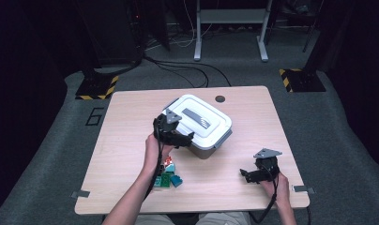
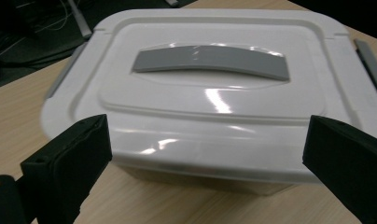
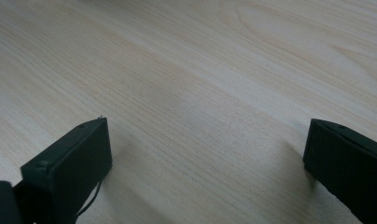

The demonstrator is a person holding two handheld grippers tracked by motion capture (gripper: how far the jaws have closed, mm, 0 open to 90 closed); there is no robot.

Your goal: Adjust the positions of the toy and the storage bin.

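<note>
- White plastic storage box [image 1: 201, 126] with a flat grey handle [image 1: 196, 117] set into its snap-on lid sits a little past the middle of the pale wooden table [image 1: 131, 122], turned at an angle to the table's edges.
- Nearest the person, a small heap of green, teal and red toy blocks [image 1: 168, 177] lies on the table beside the left forearm.
- Right gripper [image 1: 246, 175], black with a grey three-cornered plate, rests low near the front right corner, well apart from the box; its jaws are spread wide over bare wood [image 3: 205, 93].
- Left gripper [image 1: 187, 138] is held at the box's near side, its jaws spread wide with the box's wall [image 2: 210, 144] between them; whether they touch it cannot be told.
- Beyond the lid, a round dark cable hole [image 1: 220, 99] marks the table's far edge.
</note>
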